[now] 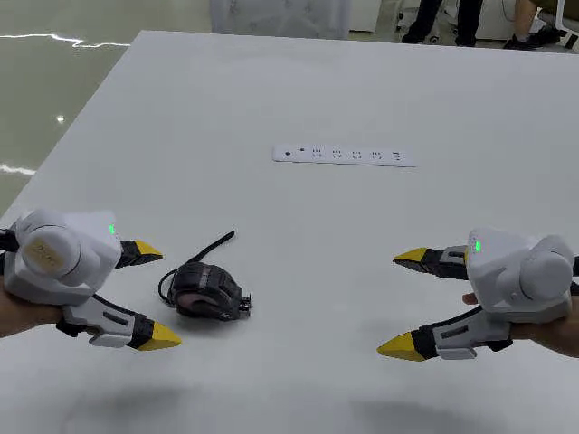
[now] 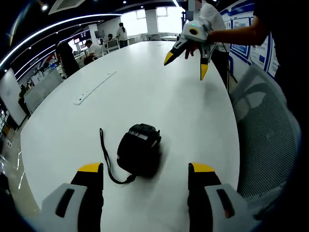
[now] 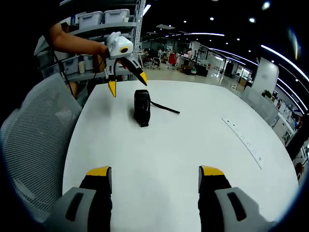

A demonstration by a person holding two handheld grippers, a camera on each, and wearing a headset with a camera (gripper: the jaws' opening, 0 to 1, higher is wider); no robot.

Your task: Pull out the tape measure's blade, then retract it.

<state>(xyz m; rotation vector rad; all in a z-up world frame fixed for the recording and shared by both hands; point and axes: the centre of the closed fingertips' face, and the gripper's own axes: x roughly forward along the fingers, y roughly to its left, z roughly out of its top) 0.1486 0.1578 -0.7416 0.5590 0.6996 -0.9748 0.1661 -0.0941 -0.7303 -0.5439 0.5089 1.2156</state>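
White table with a power strip, office floor beyond
A long white multi-socket power strip (image 1: 344, 155) lies flat on the broad matte white table (image 1: 407, 81), toward 12 o'clock in the head view. Glossy pale-green floor (image 1: 45, 81) shows at 10 o'clock, and the legs of standing people (image 1: 452, 23) at 1 o'clock. A grey mesh chair back (image 2: 263, 121) stands at 3 o'clock in the left gripper view, just beside the table's edge.

bright even overhead ceiling light, soft shadows, floor glare, sharp focus, fisheye-bent edges
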